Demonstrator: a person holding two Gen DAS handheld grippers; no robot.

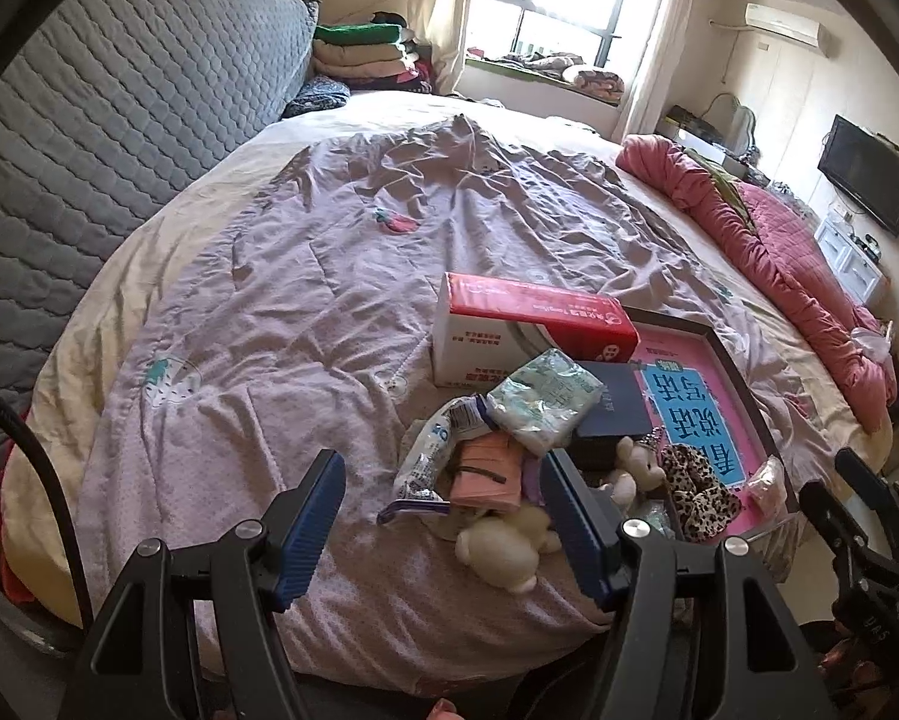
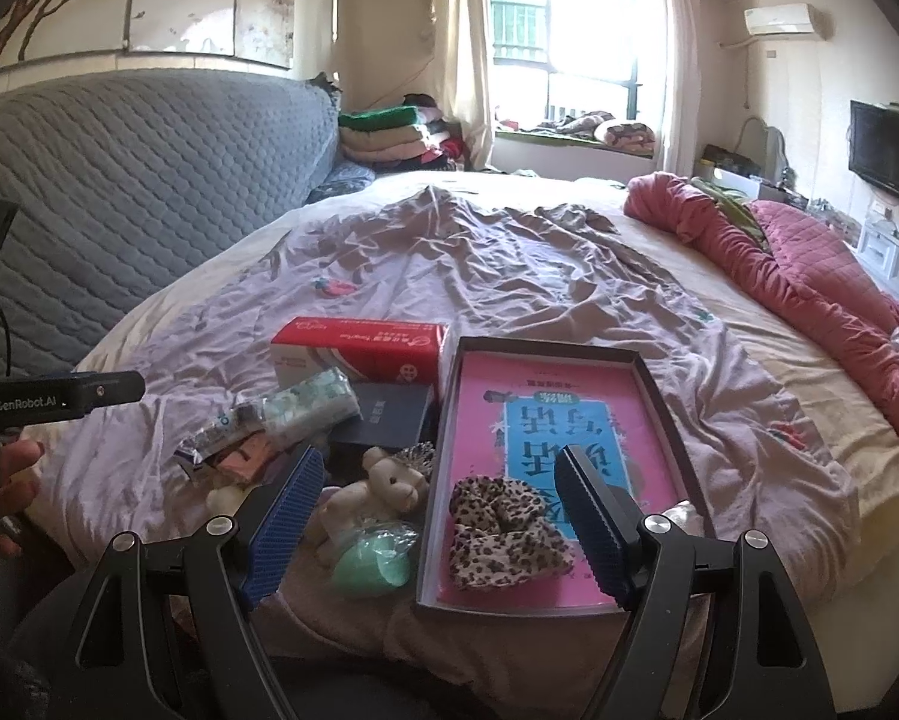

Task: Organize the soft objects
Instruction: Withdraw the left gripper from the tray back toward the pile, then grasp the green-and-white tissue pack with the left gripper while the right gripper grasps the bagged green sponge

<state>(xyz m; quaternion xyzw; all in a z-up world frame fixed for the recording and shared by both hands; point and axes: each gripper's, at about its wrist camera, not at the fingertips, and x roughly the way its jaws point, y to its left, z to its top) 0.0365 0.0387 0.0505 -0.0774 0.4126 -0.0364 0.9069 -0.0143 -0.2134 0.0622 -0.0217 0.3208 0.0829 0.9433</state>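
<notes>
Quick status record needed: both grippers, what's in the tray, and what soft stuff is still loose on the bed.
left gripper: open, holding nothing, over the pile
right gripper: open, holding nothing, near the tray's front edge
tray: pink-lined, on the bed
in tray: leopard scrunchie
loose beside tray: white plush, beige plush bear, green bagged item, tissue pack
also there: red-and-white box

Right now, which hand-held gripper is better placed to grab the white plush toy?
Left. The left hand-held gripper is open with the white plush toy lying between its fingers. The right hand-held gripper faces the pink tray and the leopard scrunchie.
</notes>
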